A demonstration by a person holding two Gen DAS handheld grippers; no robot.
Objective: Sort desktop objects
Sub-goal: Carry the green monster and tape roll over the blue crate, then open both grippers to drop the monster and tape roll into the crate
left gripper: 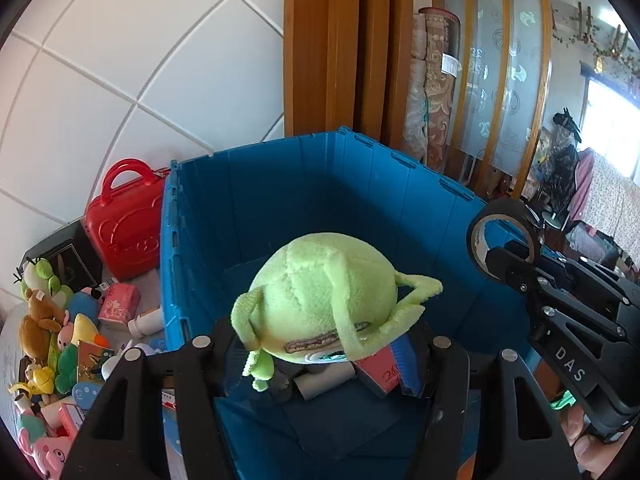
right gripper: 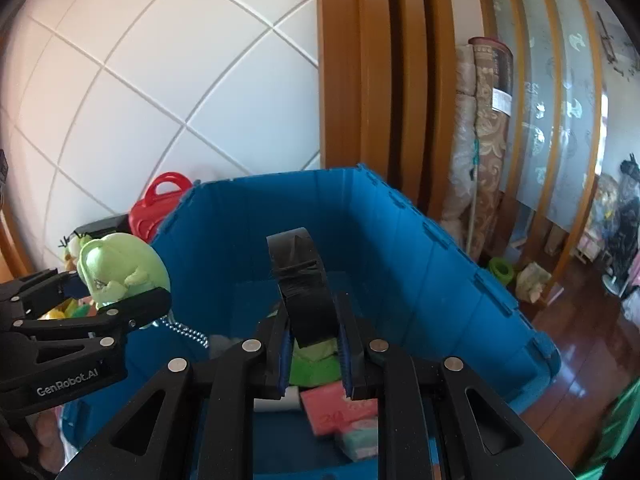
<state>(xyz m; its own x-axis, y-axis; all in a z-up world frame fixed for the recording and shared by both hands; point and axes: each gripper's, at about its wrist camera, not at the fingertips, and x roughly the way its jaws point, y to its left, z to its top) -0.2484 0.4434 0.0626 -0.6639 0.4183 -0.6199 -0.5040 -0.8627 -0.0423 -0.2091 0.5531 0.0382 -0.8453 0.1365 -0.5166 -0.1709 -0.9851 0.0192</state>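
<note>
Where tongs point(left gripper: 324, 354) cross — plush point(left gripper: 324, 296) half-hidden

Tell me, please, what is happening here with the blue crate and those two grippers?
A person is sorting items into the blue crate with a handheld gripper in each hand. The left gripper holds a green plush toy above the crate's opening. The right gripper is shut on a roll of black tape, also over the crate. Some items already lie on the crate's floor, including a pink box. More plush toys wait outside, near a red case.
</note>
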